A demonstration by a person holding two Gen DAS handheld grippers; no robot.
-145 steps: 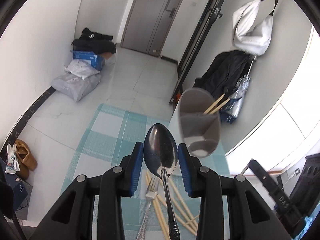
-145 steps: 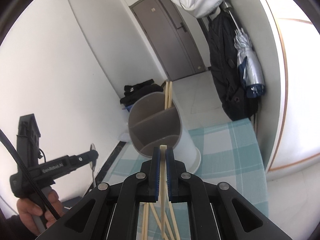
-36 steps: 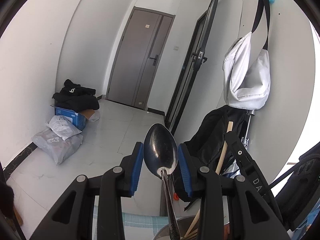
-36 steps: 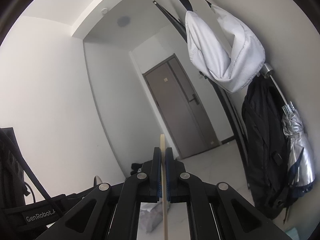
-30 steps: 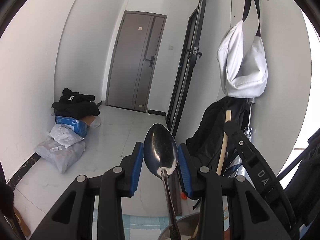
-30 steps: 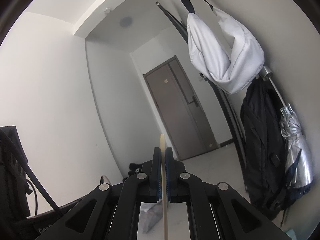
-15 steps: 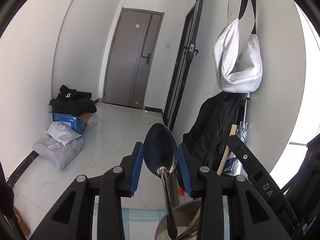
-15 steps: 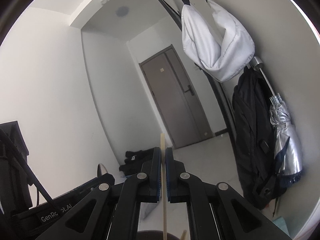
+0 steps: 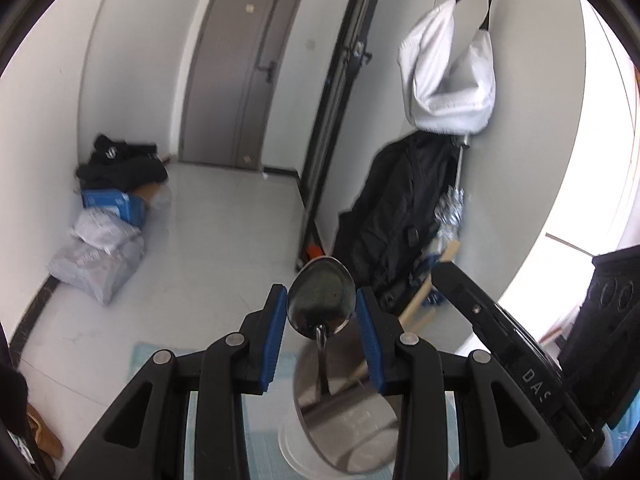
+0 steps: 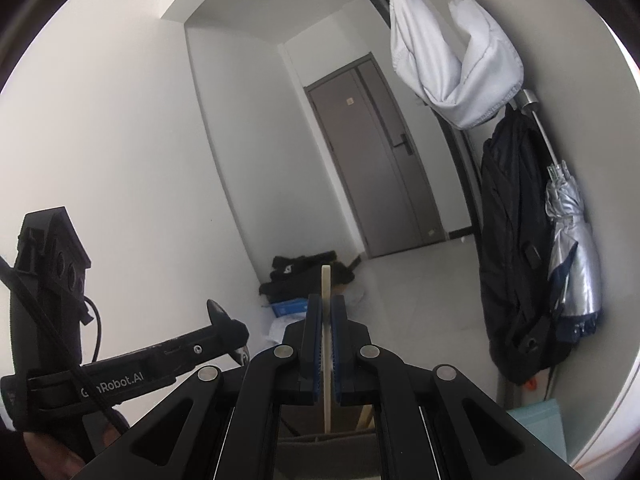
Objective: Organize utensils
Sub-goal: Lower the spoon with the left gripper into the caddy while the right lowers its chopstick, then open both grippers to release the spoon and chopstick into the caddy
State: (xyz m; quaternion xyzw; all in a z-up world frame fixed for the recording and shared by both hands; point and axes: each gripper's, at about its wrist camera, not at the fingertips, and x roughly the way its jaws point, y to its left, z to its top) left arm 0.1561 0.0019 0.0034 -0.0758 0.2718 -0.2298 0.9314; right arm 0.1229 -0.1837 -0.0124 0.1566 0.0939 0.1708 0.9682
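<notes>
Now, through the left wrist view, I am seeing my left gripper [image 9: 321, 316] with its blue pads [image 9: 273, 322] set apart on either side of a metal spoon [image 9: 321, 307]; the bowl is standing up between them and nearly filling the gap, though I cannot tell whether the pads are actually pressing on it. The spoon's handle is running down into the grey utensil holder [image 9: 340, 412] sitting just below at 6 o'clock, on a pale checked cloth [image 9: 256, 436]. Wooden chopsticks [image 9: 424, 300] are leaning out of the holder toward 2 o'clock, with the black arm of the right gripper [image 9: 496, 344] crossing at 4 o'clock. A black coat [image 9: 396, 216] and a white bag [image 9: 448, 76] are hanging at 1 o'clock, and a grey door [image 9: 240, 72] is showing at 11 o'clock. Through the right wrist view, my right gripper [image 10: 326, 320] is pinching a single pale chopstick [image 10: 326, 292] upright between closed pads, its lower end reaching into the holder [image 10: 326, 446] at 6 o'clock. The left gripper [image 10: 224, 330] is reaching in from 9 o'clock, and a folded silver umbrella [image 10: 570, 236] is hanging at 3 o'clock.
</notes>
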